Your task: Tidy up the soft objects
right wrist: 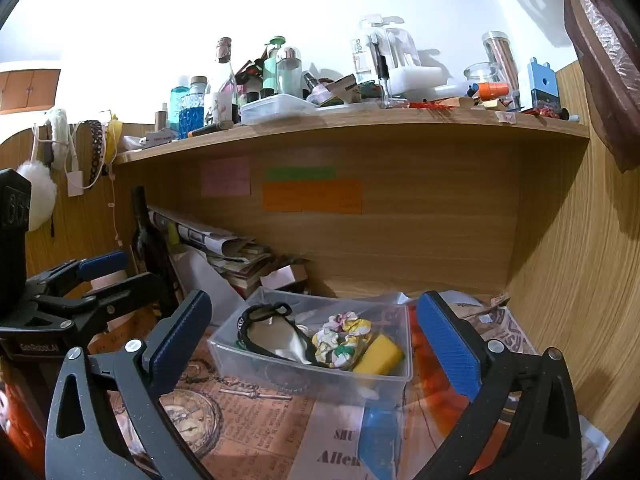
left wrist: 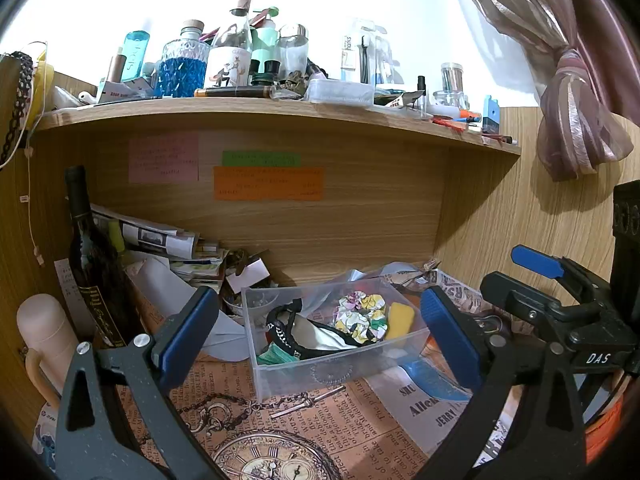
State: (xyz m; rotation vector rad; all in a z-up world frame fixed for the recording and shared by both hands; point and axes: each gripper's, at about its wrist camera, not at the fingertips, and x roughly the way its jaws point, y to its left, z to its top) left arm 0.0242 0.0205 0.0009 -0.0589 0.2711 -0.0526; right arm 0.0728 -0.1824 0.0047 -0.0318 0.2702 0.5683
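Observation:
A clear plastic bin (left wrist: 280, 376) (right wrist: 240, 356) stands on the desk under the shelf. In it lie a floral scrunchie (left wrist: 362, 316) (right wrist: 342, 338), a yellow sponge (left wrist: 400, 320) (right wrist: 378, 354), a black-trimmed white cloth item (left wrist: 316, 334) (right wrist: 276, 336) and a green cloth (left wrist: 278, 356). My left gripper (left wrist: 320, 340) is open and empty, held in front of the bin. My right gripper (right wrist: 316, 344) is open and empty, also facing the bin. Each gripper shows at the side of the other's view.
A dark wine bottle (left wrist: 94, 264) (right wrist: 150, 240), a pink mug (left wrist: 46, 332) and stacked papers (left wrist: 160, 240) crowd the left. The shelf (left wrist: 280, 112) above holds several bottles and jars. A newspaper-print mat (left wrist: 312, 432) covers the desk. Wooden wall (right wrist: 580, 260) stands at right.

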